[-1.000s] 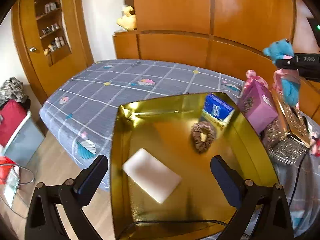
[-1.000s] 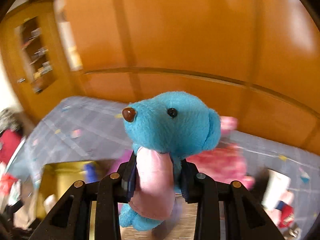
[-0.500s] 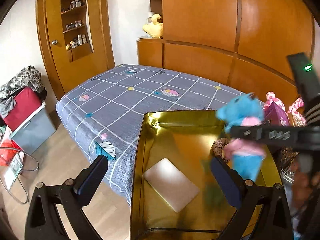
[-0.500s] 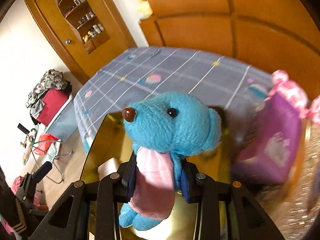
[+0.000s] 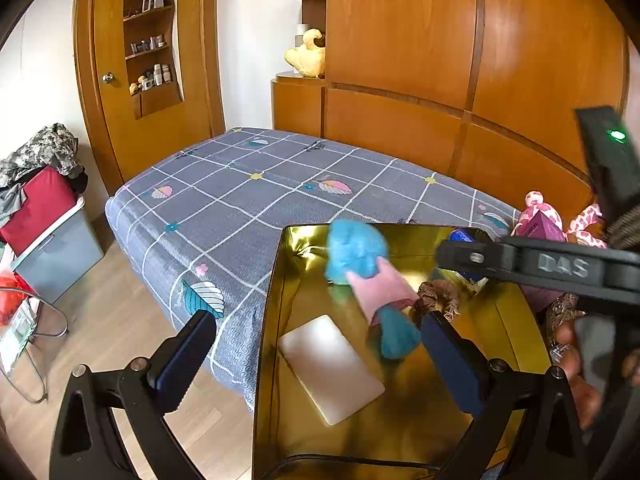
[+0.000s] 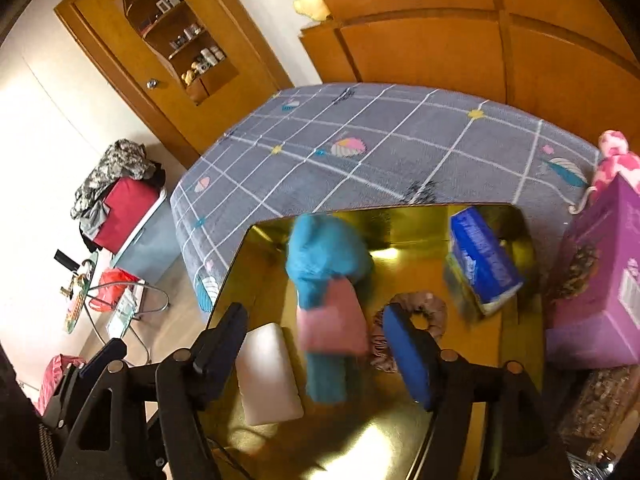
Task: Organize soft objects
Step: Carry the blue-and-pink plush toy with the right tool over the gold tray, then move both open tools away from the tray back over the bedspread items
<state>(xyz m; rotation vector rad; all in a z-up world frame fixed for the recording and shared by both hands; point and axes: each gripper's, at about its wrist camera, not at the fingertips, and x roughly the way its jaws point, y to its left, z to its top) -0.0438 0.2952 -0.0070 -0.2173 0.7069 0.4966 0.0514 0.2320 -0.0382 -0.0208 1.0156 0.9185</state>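
Since half a second earlier we had let go of the blue plush toy in its pink garment (image 6: 326, 300): our right claw (image 6: 316, 344) was opening, its pads clear of the blurred toy dropping into the shiny gold box (image 6: 400, 440) between the white pad (image 6: 268, 372) and the brown fabric scrunchie (image 6: 424, 312). We judged that item nearly stowed. Our right claw pointed steeply down over the box, and our left claw (image 5: 316, 356) hung wide and empty at its near edge.

Your left-wrist view: bed (image 5: 280, 184) at centre under a grey grid-patterned cover with leaf prints. Wooden panelled wall (image 5: 480, 60) from 12 to 2 o'clock. Wooden door (image 5: 120, 80) with inset shelves at 10 o'clock, white wall (image 5: 36, 72) beside it. Pale wood floor (image 5: 112, 320) at 8 o'clock. Grey bin (image 5: 56, 248) piled with clothes at 9 o'clock. Daylight, even.
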